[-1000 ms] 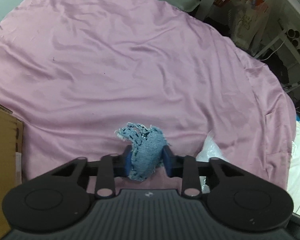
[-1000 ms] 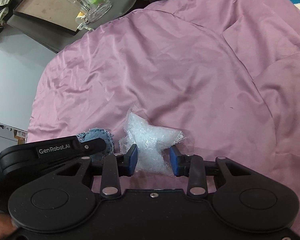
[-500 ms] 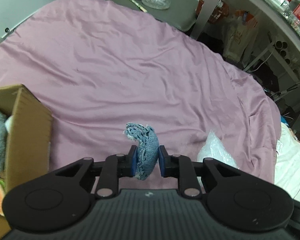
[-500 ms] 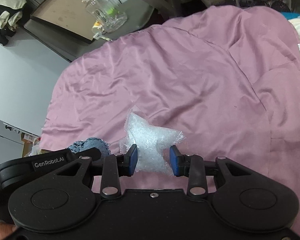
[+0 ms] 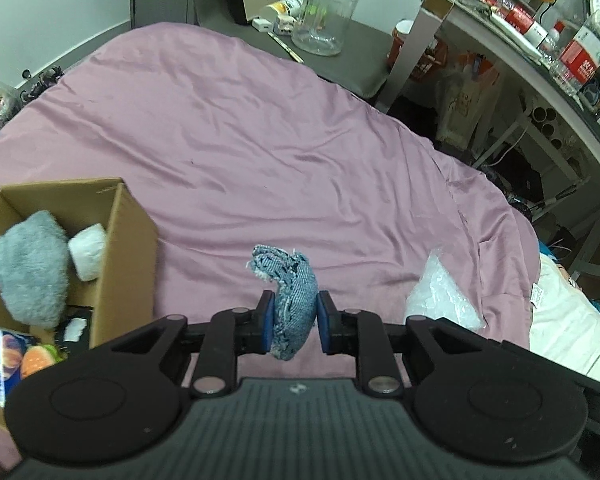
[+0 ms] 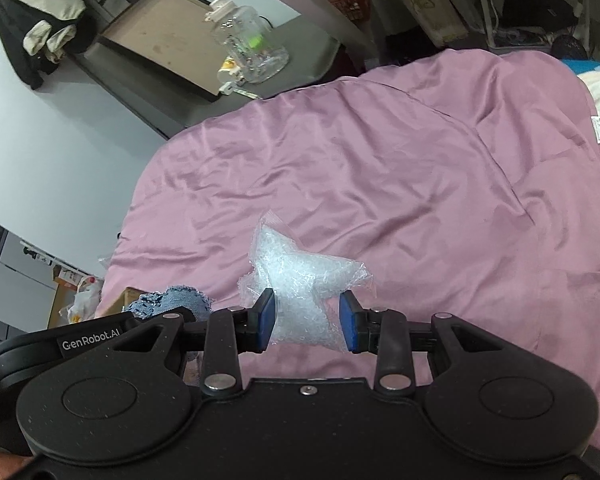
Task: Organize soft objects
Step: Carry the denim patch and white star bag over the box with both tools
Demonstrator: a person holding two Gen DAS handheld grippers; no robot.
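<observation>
Two grippers each clamp a soft thing above the pink sheet (image 5: pixel 260 128): the left gripper (image 5: pixel 293 322) squeezes a frayed denim pouch (image 5: pixel 294 304) between its blue pads, and the right gripper (image 6: pixel 306 322) pinches a clear bag of white beads (image 6: pixel 300 284). Left of the denim pouch stands an open cardboard box (image 5: pixel 128 248) holding a grey fluffy toy (image 5: pixel 30 268) and a white roll (image 5: pixel 86 250).

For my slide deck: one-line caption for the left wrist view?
Left gripper shut on a denim pouch above the purple sheet, beside an open cardboard box.
</observation>
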